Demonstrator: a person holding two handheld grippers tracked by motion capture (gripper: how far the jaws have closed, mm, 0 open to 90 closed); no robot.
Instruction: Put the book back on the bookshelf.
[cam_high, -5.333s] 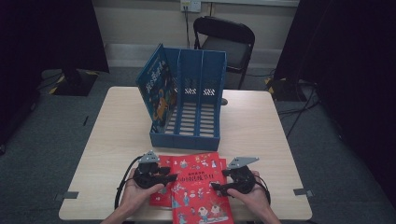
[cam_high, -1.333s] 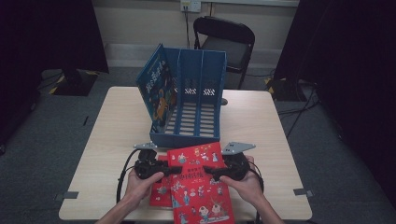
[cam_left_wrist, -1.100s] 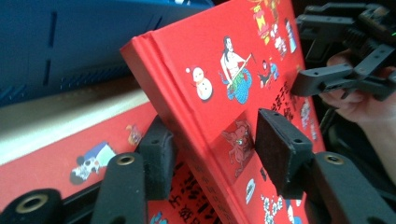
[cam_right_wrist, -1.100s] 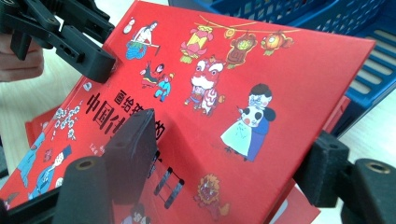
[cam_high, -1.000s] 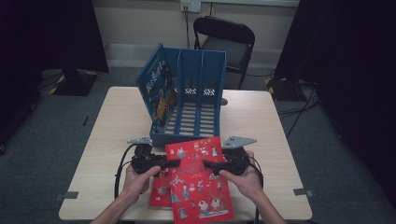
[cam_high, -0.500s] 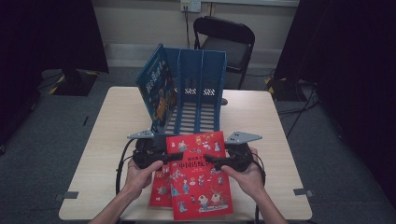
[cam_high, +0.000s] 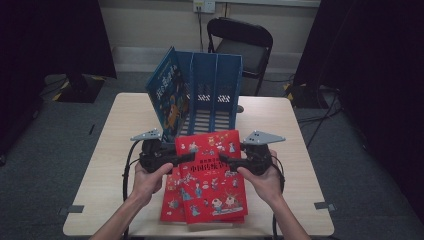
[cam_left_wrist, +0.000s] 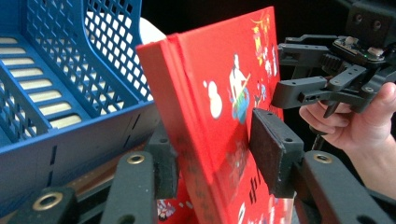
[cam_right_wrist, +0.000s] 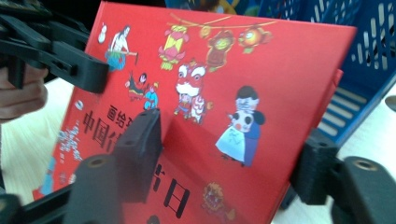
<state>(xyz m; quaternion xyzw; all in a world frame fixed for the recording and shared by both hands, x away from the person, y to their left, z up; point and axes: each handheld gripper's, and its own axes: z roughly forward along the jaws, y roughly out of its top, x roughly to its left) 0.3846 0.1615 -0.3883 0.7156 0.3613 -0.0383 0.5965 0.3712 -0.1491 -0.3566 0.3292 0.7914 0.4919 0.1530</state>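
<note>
A red picture book (cam_high: 212, 187) is tilted up off the table, its top edge toward the blue file rack (cam_high: 215, 95). My left gripper (cam_high: 187, 157) is shut on the book's left edge, and in the left gripper view its jaws (cam_left_wrist: 217, 158) pinch the red cover (cam_left_wrist: 224, 84) from both sides. My right gripper (cam_high: 225, 160) is shut on the right edge; in the right gripper view (cam_right_wrist: 229, 163) one pad lies on the cover (cam_right_wrist: 210, 84) and the other behind it. A second red book (cam_high: 172, 202) lies flat underneath.
The rack has three slots and stands at the table's middle back. A blue book (cam_high: 167, 97) leans in its left slot. The rack's mesh wall (cam_left_wrist: 70, 116) is close to the held book's top edge. A black chair (cam_high: 240, 45) stands behind the table (cam_high: 300, 140).
Both grippers have lifted the top red book off the pile and carried it forward, tilting its top edge up toward the rack. The lower red book stays flat.
</note>
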